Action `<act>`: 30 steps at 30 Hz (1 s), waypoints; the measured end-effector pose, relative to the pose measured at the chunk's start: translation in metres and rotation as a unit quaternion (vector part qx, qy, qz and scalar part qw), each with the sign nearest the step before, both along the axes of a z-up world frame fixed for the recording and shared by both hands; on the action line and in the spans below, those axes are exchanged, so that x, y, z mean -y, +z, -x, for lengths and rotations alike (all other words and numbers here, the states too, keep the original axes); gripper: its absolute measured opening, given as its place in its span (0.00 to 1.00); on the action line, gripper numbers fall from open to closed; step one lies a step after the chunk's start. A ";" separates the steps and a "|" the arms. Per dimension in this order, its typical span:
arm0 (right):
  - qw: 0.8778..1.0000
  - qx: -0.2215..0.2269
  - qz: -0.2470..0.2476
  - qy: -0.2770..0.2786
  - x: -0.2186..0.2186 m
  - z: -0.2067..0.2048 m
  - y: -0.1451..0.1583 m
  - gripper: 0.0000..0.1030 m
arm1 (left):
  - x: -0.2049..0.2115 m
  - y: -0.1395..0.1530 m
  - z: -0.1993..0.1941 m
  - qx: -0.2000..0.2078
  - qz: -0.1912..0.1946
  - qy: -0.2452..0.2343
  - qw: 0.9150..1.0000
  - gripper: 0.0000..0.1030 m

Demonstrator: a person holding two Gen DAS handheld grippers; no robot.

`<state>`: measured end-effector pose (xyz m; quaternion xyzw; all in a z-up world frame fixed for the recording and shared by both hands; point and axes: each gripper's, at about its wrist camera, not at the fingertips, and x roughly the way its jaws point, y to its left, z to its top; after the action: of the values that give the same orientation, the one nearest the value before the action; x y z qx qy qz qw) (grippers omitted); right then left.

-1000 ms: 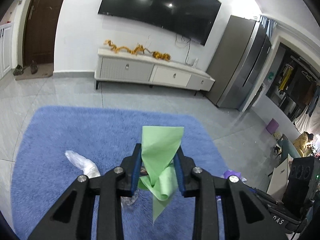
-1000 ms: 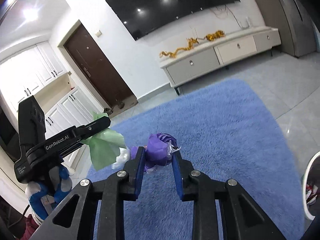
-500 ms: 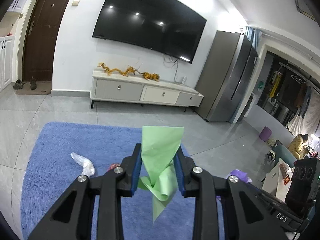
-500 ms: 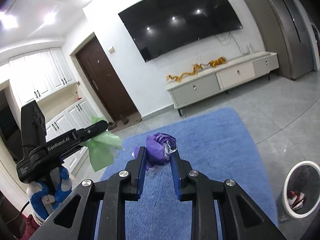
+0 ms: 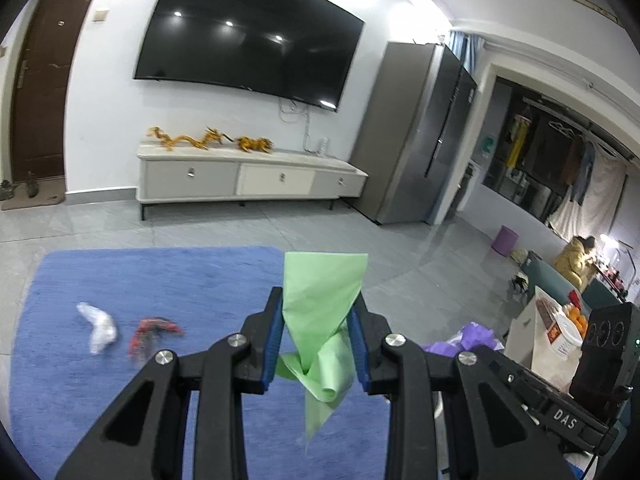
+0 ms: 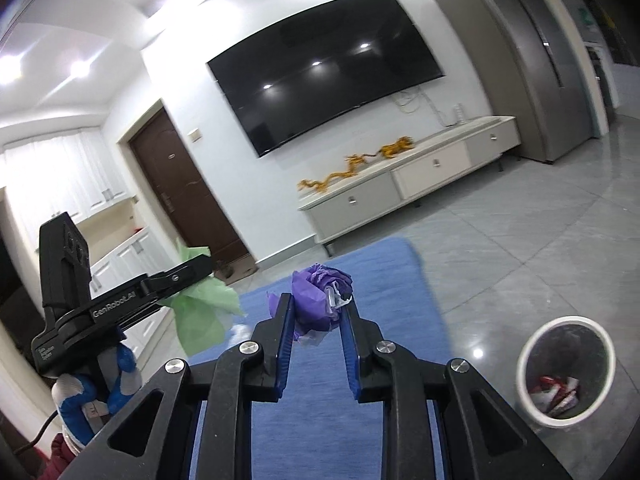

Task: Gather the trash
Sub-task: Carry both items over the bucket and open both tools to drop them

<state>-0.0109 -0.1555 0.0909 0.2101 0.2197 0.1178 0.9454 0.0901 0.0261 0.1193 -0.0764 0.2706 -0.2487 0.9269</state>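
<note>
Both hands are loaded and the step in hand looks like the carry to the bin. The left hand-held gripper has its blue pads closed on a green plastic bag, whose twisted tail hangs below the jaws. The right hand-held gripper is clamped on a crumpled purple wrapper with a scrap of white in it, bunched at the fingertips. Both are lifted well above the blue rug.

The white-rimmed trash bin stands on the grey tile floor off the rug, low and to the right in the right wrist view. It already holds red-and-white wrappers at the bottom; its dark liner leaves plenty of room.

The next move likely calls for swinging the right gripper down and rightward until the purple wad hangs over the bin mouth, then opening the jaws; the green bag would follow the same way, and being light and floppy it may cling to a pad.

Work remains on the rug: a crumpled clear plastic piece and a red wrapper lie near each other, slightly blurred.
</note>
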 end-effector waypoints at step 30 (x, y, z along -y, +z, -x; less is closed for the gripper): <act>0.937 -0.266 0.032 -0.225 0.287 -0.069 -0.248 0.27 | 0.410 -0.261 -0.133 -0.214 -0.120 -0.206 0.947 0.39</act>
<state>0.0584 -0.4427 -0.1567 0.2475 0.4135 -0.1647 0.8606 0.2232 -0.3838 -0.1420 0.0415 0.5005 -0.3774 0.7780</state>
